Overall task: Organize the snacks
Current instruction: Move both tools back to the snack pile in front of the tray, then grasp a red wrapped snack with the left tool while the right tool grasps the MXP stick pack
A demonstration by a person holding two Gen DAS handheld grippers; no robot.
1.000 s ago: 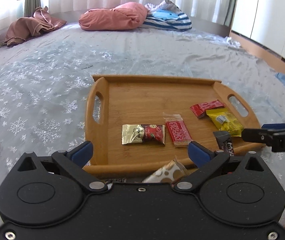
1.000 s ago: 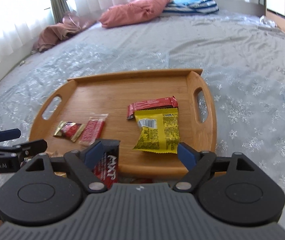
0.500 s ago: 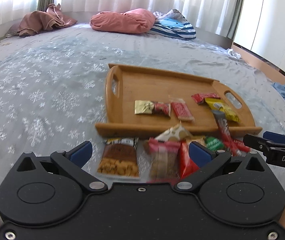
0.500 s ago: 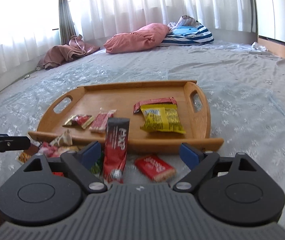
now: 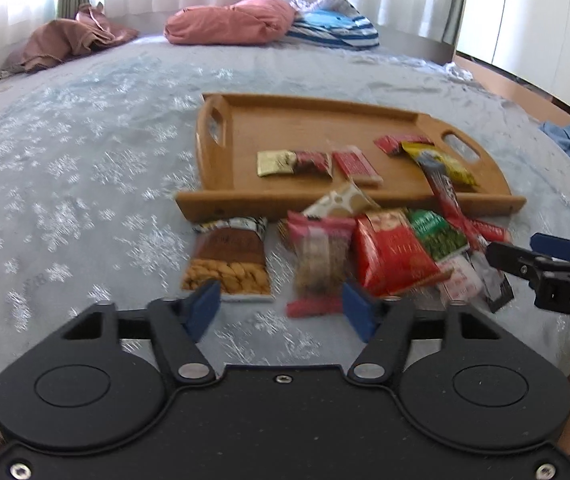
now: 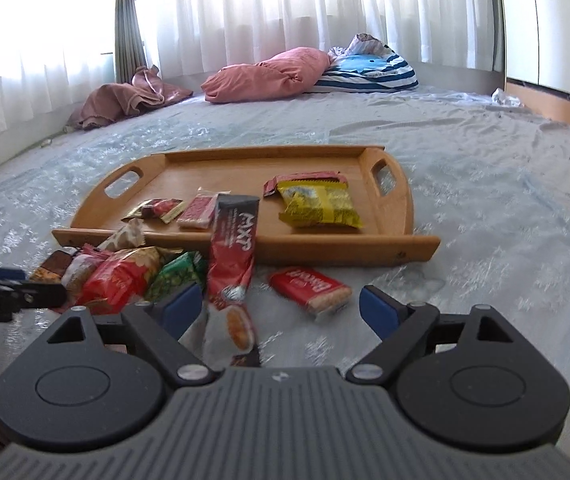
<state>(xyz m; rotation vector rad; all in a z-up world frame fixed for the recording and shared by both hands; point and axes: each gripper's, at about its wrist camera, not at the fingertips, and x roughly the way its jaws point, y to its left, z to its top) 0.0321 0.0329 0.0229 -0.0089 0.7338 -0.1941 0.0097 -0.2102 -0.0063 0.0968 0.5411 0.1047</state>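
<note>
Both tongs, left (image 5: 281, 312) and right (image 6: 281, 312), gape empty; I've pulled back from the tray (image 5: 349, 203), so the loose snacks (image 5: 389, 256), blurry here, probably go next.

Ahead of both sets of jaws, the tray (image 6: 401, 216) sits on the bed (image 6: 505, 184) with several packets (image 6: 317, 210) inside. Between tray and jaws lies a heap of snacks (image 5: 385, 248). One long packet (image 6: 233, 248) leans over the tray's near rim. Pillows (image 6: 269, 76) lie far behind.
</note>
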